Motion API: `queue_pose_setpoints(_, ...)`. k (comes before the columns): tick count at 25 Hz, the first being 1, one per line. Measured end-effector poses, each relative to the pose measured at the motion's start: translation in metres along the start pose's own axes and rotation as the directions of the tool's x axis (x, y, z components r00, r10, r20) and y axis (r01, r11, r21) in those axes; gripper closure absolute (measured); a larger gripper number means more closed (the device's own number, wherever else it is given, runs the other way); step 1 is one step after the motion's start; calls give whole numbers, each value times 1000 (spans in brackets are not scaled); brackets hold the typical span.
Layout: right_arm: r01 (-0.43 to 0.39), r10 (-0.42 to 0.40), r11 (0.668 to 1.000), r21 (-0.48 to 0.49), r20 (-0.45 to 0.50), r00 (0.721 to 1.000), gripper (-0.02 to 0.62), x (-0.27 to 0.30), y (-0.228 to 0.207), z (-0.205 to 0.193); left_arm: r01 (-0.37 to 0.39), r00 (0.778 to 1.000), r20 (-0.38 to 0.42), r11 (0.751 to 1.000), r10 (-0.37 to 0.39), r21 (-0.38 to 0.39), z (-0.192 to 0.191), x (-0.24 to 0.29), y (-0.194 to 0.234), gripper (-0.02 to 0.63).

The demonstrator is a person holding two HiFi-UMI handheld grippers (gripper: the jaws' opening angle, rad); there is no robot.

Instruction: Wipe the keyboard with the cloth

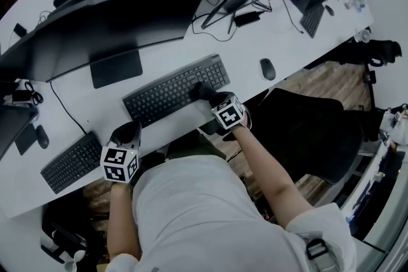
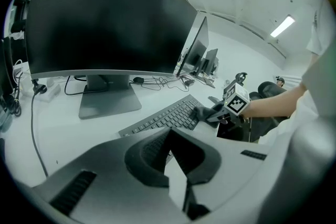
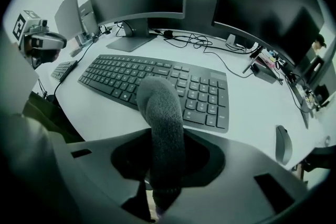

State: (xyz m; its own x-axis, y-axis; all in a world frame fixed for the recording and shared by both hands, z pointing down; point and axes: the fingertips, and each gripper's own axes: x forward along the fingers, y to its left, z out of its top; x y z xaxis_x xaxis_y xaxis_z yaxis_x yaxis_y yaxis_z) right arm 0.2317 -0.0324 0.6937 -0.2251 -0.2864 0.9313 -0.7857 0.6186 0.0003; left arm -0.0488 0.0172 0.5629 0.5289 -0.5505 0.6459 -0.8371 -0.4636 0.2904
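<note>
Strokes, I judged, needed light pressure along the dark flat keyboard (image 3: 126, 73), right gripper (image 3: 160, 194) pinching the grey fleecy cloth (image 3: 160, 113), left gripper (image 2: 178, 186) closed, empty.

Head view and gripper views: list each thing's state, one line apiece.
Cloth, clamped in right hand-held gripper, end resting on keyboard.
Keyboard, flat on desk, under the cloth's end.
Left hand-held gripper, shut, empty.
Monitor, screen dark.
Mouse, lying untouched on desk.

White short-sleeved shirt (image 1: 191, 213); 2 grey grippers (image 1: 129, 133) (image 1: 206, 95) with marker cubes (image 1: 120, 162) (image 1: 228, 113)
</note>
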Motion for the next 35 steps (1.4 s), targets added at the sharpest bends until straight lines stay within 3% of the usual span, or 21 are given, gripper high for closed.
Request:
queue_pose_setpoints(11, 25, -26, 998, 60, 25, 999, 466, -6, -61, -21, 6, 1000, -14, 1000, -6, 20, 13, 36, -32, 606)
queue_pose_setpoints(23, 105, -113, 979, 173, 39, 993, 466, -22, -107, -46, 63, 998, -17, 995, -62, 74, 35, 62, -61, 606)
queue_pose_setpoints(35, 107, -203, 926, 363, 236, 950, 466, -92, -96, -31, 183, 982, 18, 963, -190, 196, 80, 68, -89, 606)
